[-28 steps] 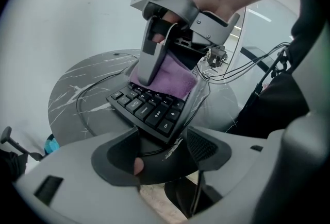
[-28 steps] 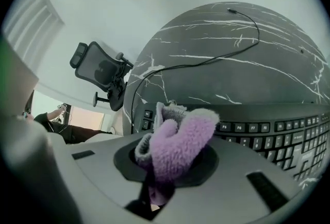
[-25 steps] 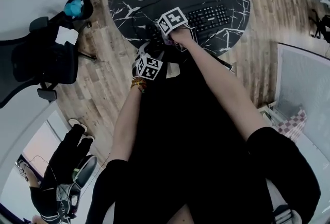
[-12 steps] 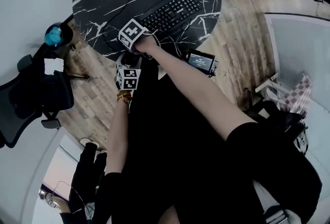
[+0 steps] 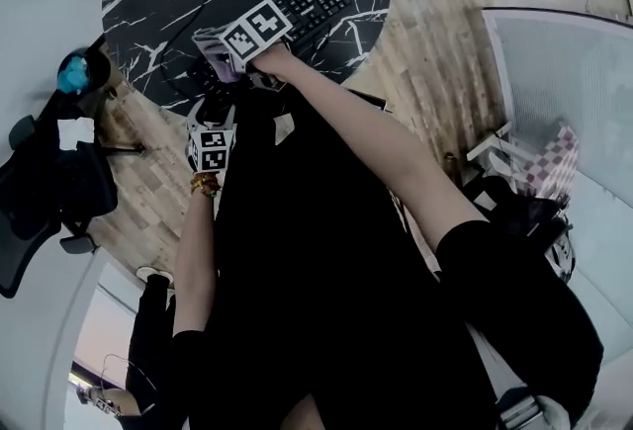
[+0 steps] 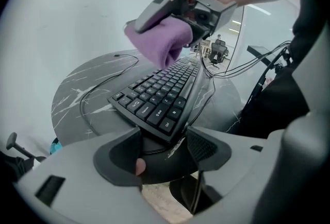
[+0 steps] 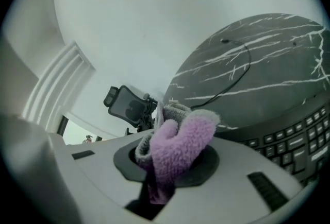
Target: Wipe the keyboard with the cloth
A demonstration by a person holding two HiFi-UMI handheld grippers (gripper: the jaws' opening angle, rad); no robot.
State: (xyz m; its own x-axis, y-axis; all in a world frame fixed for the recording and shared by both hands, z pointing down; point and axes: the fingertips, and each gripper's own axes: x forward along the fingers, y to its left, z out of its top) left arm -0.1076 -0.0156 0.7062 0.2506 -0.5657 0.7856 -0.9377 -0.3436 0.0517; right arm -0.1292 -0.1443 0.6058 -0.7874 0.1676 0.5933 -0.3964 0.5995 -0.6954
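The person stands over a round black marble table (image 6: 77, 95) with a gripper in each hand. The right gripper (image 7: 174, 166) has its jaws clamped on the cloth (image 7: 180, 143), a fluffy purple wad with a grey backing that bulges out in front of the jaws. Seen from the left gripper view, that wad hangs right over the far half of the keyboard (image 6: 157, 97), very close to the keys, though I can't tell if it touches them. The keyboard is black and lies slantwise on the table, its near short end at the table's edge on the person's side. The left gripper (image 6: 165, 148) is low and close to the body, with its jaws apart and nothing pinched in them. The keyboard's near corner sits just ahead of and above the gap, and I can't make out any contact there. A thin dark cable (image 6: 105, 81) curls across the bare marble to the left of the keyboard. Off beyond the table's rim stands a black office chair (image 7: 129, 107), and pale wood floor (image 5: 435, 33) runs around the table.
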